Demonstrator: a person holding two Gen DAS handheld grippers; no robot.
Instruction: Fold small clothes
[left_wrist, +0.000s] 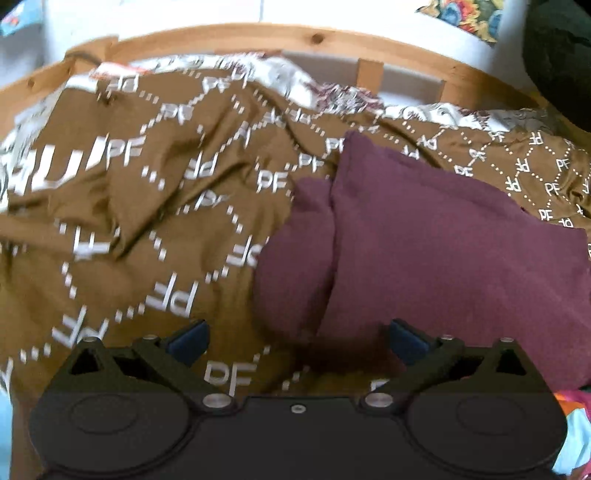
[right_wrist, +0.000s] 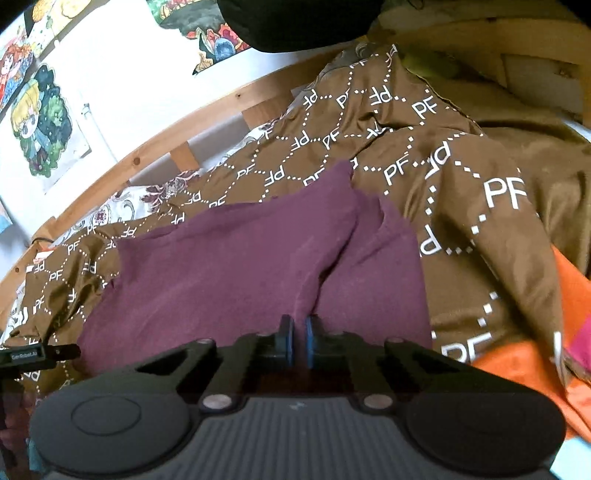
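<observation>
A maroon garment (left_wrist: 424, 251) lies folded on a brown bedspread printed with white "PF" letters (left_wrist: 155, 206). My left gripper (left_wrist: 297, 338) is open, its blue pads wide apart over the garment's near left corner, holding nothing. In the right wrist view the same maroon garment (right_wrist: 236, 258) spreads ahead and to the left. My right gripper (right_wrist: 299, 341) is shut, its blue pads pinching a raised fold at the garment's near edge. The tip of the left gripper (right_wrist: 37, 356) shows at the left edge.
A wooden bed frame (left_wrist: 317, 40) runs along the far side by a white wall with cartoon posters (right_wrist: 40, 122). A floral white sheet (left_wrist: 295, 85) peeks out at the back. Orange and pink clothes (right_wrist: 546, 369) lie at the right. A dark object (left_wrist: 561, 59) sits top right.
</observation>
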